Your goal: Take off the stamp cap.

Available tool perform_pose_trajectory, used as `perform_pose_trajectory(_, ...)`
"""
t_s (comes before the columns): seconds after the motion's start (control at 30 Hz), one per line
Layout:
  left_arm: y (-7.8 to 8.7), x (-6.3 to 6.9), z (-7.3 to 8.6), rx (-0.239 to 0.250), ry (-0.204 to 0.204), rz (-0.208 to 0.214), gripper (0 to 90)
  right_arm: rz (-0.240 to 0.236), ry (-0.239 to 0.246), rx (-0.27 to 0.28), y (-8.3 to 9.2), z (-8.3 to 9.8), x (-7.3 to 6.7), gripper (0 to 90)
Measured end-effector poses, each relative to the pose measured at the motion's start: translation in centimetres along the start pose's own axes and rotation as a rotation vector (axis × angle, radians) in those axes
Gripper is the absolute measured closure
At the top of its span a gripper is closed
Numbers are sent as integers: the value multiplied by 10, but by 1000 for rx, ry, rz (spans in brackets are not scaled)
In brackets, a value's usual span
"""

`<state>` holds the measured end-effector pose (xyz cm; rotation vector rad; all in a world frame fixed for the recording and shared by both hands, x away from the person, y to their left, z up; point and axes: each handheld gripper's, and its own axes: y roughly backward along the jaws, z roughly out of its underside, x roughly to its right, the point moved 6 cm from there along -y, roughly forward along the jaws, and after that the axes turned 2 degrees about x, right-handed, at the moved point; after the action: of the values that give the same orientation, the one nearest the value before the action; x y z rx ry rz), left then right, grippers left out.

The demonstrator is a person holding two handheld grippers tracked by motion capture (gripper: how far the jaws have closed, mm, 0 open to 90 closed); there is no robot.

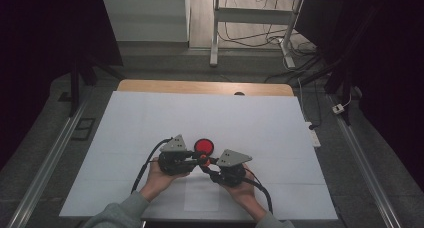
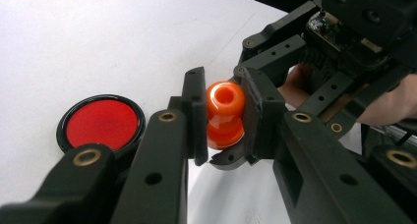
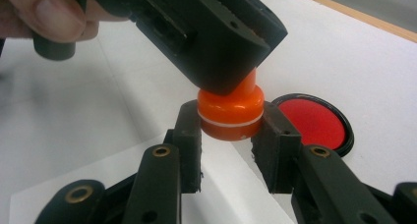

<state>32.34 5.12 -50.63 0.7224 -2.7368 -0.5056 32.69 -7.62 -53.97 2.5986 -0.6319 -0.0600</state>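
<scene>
white sheet (image 1: 150,128): covers most of the table; wide bare area beyond, left and right of the orange piece; wooden table edge (image 1: 205,87) shows past its far side.
orange piece (image 2: 225,115): off the sheet, between both tools, just beside the red disc.
red disc (image 1: 203,146): flat on the sheet, black rim, just beyond the orange piece; nothing on it.
left gripper (image 2: 223,117): jaws clamped on the orange piece's narrower upper part.
right gripper (image 3: 230,130): jaws pressed on the wider lower part with the white line.
hidden: orange piece's upper part is covered by the left tool in the right gripper view; whether it is one part or two, can't tell.
</scene>
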Motion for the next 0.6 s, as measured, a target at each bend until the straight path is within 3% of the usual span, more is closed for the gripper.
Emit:
perform_pose_trajectory(0.07, 16, -9, -10, 45, 23, 0, 737, 5, 12, -58, -2, 11, 3, 649)
perform_pose_trajectory(0.13, 23, -12, -8, 35, 4, -11, 736, 7, -40, -31, 1, 15, 7, 649)
perform_pose_trajectory(0.37, 16, -8, -4, 4, -16, 2, 734, 22, -31, -23, 5, 9, 10, 648)
perform_pose_trajectory(0.6, 16, -12, -2, -2, -1, 15, 732, 29, -22, -22, 10, 8, 10, 647)
